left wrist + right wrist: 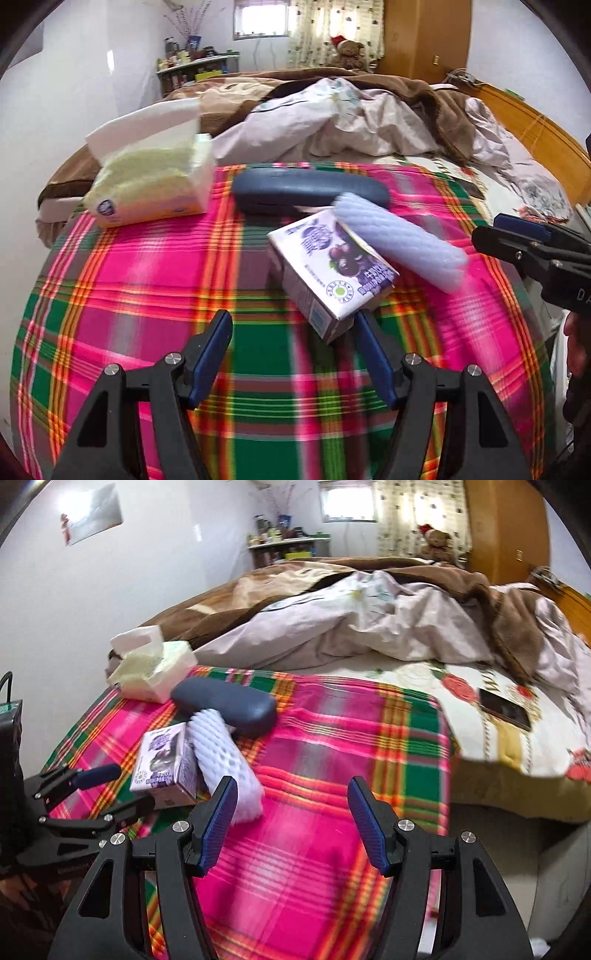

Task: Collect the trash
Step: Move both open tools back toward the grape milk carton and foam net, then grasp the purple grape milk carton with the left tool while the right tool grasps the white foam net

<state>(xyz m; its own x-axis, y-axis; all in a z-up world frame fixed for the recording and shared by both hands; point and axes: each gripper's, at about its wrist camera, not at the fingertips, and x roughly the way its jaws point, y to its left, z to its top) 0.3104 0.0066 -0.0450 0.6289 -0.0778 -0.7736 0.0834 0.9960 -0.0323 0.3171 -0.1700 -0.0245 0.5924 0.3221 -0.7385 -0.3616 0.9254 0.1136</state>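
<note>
Tissue pack (147,184) lies far ahead-left of the left gripper (293,328), on the plaid cloth (147,288). Dark case (310,192) lies ahead. Carton (328,273) lies just ahead of the released, empty left jaws, its near corner beside the right fingertip. Foam sleeve (402,240) leans on the carton, ahead-right. Right gripper (291,794) hangs released and empty, the sleeve's end touching or just beside its left finger; phone (504,709) lies ahead-right.

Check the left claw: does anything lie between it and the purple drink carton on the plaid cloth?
Nothing visible does. The left claw is open, with only bare plaid cloth ahead of the purple drink carton. The white foam sleeve leans on the carton's far side, not in the approach path.
</note>
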